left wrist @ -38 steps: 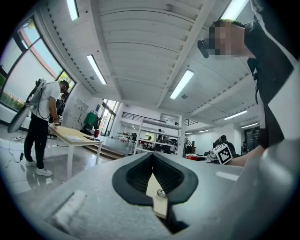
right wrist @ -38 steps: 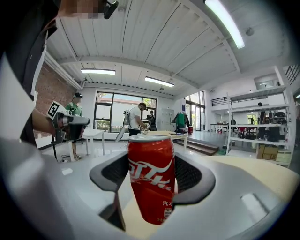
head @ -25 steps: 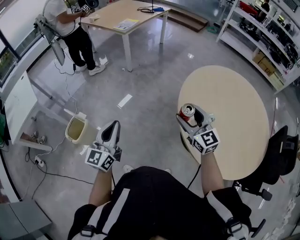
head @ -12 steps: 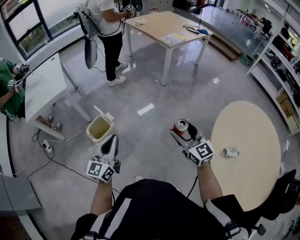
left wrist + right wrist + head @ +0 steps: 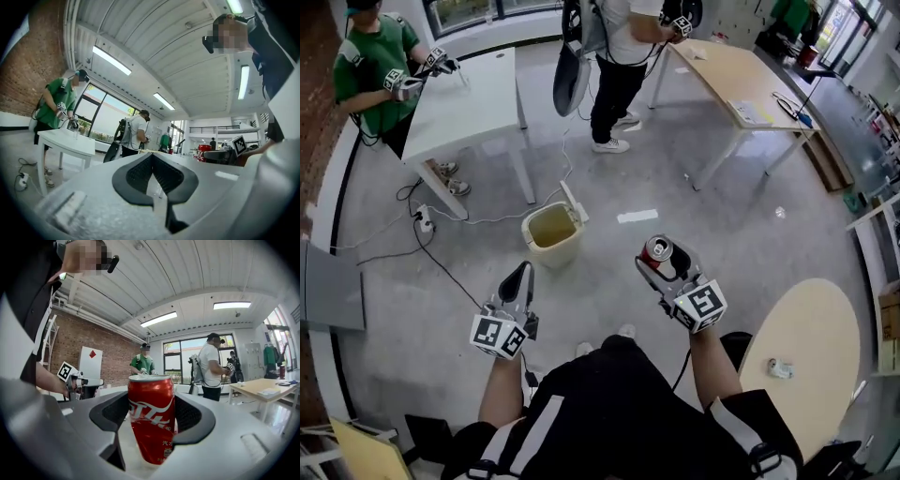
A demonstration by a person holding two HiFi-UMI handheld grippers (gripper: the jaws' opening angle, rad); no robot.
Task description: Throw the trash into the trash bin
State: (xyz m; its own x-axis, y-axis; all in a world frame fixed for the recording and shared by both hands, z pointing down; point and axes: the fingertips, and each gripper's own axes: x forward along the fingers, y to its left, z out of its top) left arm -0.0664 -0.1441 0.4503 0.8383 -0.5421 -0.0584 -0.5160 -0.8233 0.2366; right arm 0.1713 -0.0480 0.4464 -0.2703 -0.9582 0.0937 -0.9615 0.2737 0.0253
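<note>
Head view, with both gripper views. The right gripper (image 5: pixel 667 263) is clamped on a red drink can (image 5: pixel 656 251), which stands upright between the two jaws with its top uppermost. The left gripper (image 5: pixel 518 279) carries nothing, and its jaws are pressed together. The trash bin (image 5: pixel 551 234), beige and with its lid (image 5: pixel 574 202) tipped up, stands on the floor at 11 o'clock from the can and at 1 o'clock from the left gripper. Only bare floor (image 5: pixel 675 187) lies between the bin and the grippers.

A white table (image 5: pixel 464 98) stands at 10 o'clock from the bin, with a person in green (image 5: pixel 370 66) working at it. A power strip (image 5: pixel 423 220) and loose cables trail across the floor beneath that table toward the bin. A person in a white shirt (image 5: pixel 619 47) stands at 12 o'clock beside a wooden table (image 5: pixel 741 75). A round table (image 5: pixel 811 347) lies at 4 o'clock from the right gripper and bears one crumpled scrap (image 5: pixel 780 368).

The floor is polished grey concrete. The right gripper view shows a brick wall (image 5: pixel 84 343), tall windows and ceiling strip lights.
</note>
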